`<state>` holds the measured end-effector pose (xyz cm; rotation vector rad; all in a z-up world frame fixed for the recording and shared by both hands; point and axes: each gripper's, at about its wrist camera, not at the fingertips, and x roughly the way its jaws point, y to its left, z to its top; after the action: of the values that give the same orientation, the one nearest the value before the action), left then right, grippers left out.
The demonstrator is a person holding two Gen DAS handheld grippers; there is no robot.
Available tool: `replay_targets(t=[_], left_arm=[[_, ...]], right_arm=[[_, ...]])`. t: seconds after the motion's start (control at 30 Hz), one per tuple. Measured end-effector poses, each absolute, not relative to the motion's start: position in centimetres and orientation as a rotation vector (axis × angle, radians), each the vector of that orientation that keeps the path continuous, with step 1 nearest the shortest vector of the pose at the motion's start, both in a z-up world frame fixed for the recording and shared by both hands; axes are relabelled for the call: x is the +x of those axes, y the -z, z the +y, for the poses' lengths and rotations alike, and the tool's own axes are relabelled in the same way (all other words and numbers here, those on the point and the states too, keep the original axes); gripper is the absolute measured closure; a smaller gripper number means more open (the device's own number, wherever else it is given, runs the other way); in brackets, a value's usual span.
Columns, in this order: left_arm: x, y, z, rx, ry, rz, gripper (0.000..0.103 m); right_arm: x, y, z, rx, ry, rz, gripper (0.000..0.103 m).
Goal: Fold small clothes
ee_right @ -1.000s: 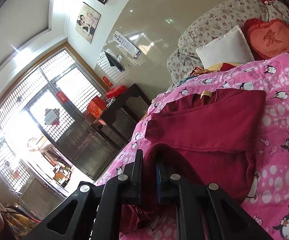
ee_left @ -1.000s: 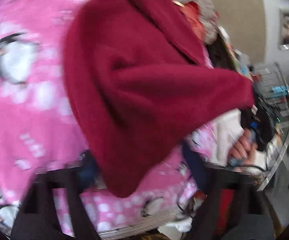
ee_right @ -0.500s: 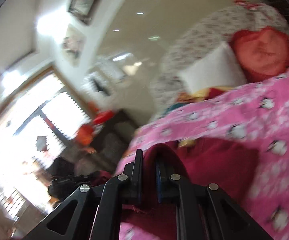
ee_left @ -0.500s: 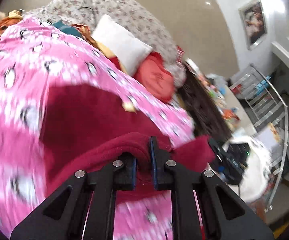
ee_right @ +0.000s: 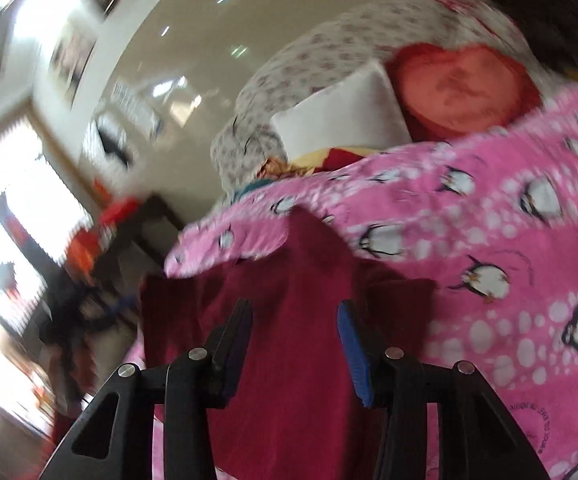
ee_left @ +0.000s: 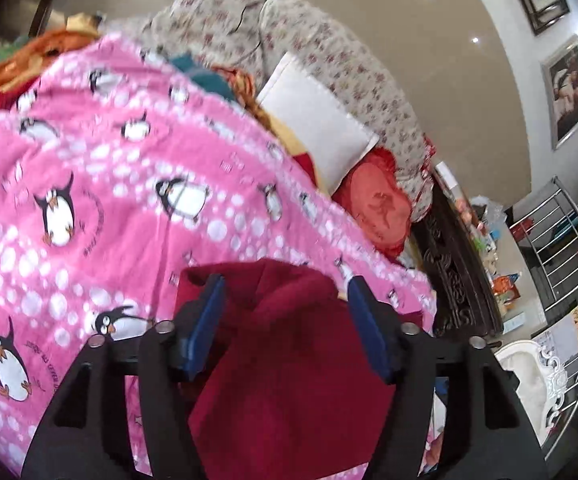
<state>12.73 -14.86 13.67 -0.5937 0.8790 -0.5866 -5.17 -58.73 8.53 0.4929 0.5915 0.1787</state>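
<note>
A: Hard to make out in the right wrist view: heavy motion blur, window side blown out white, dark furniture there only a smear. Lower part of the maroon fleece garment (ee_right: 289,360) cut off by the frame edge and partly hidden behind the black fingers.

B: Same in the left wrist view: near end of the maroon fleece garment (ee_left: 289,368) running out of frame under the left gripper (ee_left: 285,300). Cannot tell which piece of clothing, nor how many layers.

A: Around it: lying bunched on a pink penguin-print blanket (ee_left: 101,184), spread over a bed or sofa. Beyond, a white cushion (ee_left: 313,128), a red heart-shaped cushion (ee_left: 377,204), a floral-print cover (ee_left: 329,52) heaped behind. To the right, a dark carved cabinet (ee_left: 453,264) and a metal rack (ee_left: 569,248); framed pictures (ee_left: 565,92) on the wall.

B: Left gripper released, blue pads spread wide, cloth lying between them, apparently not pinched.

A: Right gripper (ee_right: 295,312) likewise spread apart, cloth passing between the pads, nothing clamped.

B: Textures: garment plush, matte, softly creased, one corner peaked upward. Blanket fluffy, dotted white. Cushion smooth with a stitched edge. Rack shiny tubing.
</note>
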Motion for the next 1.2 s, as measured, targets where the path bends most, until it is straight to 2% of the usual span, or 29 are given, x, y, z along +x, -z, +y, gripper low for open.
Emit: replay_targets(t=[0.07,0.17,0.2,0.23,0.27,0.4,0.57,0.7,0.73,0.9,1.03,1.2], left_arm=[[12.5,-13.7,-15.0,-0.583,0.571,0.881,0.033],[11.6,-12.6,-15.6,-0.562,0.579,0.921,0.033],[11.4,-12.3,-15.9,-0.541,0.576,0.927,0.033],[11.2,-11.9,-16.1,-0.507,0.564,0.929,0.033],[11.0,-11.7,-16.5,-0.473,0.553,0.927,0.033],[9.9,-11.8,-18.0,-0.372,0.588,0.896,0.033],[12.1,-10.0,-20.9,-0.284,0.477,0.902,0.033],[14.5,-8.2,-20.3,-0.350,0.447,0.969,0.033],[14.4,-8.6,-20.1,-0.354,0.449,0.963,0.033],[13.1,-10.5,-20.2,-0.298,0.437,0.868,0.033],[14.3,-8.8,-21.9,-0.243,0.402,0.938,0.033],[14.7,-7.5,-23.2,-0.155,0.363,0.898,0.033]], right_arm=[[-4.3,-8.6,-57.1,0.384,-0.059,0.604,0.055],[-1.7,-7.5,-57.0,0.331,0.072,0.641,0.054],[-0.8,-6.7,-57.0,0.333,0.025,0.671,0.063],[-0.3,-6.1,-57.1,0.327,0.005,0.696,0.096],[-0.1,-5.9,-57.0,0.309,0.015,0.708,0.097],[-1.9,-7.4,-57.7,0.266,0.054,0.622,0.098],[0.8,-3.7,-59.4,0.320,0.108,0.741,0.097],[-2.0,-5.8,-60.4,0.431,0.114,0.653,0.079],[-3.1,-6.8,-60.3,0.425,0.116,0.628,0.077],[-3.4,-9.3,-55.9,0.312,-0.049,0.596,0.077],[0.6,-7.1,-54.3,0.258,-0.024,0.686,0.077],[4.2,-3.1,-56.6,0.333,0.085,0.762,0.077]])
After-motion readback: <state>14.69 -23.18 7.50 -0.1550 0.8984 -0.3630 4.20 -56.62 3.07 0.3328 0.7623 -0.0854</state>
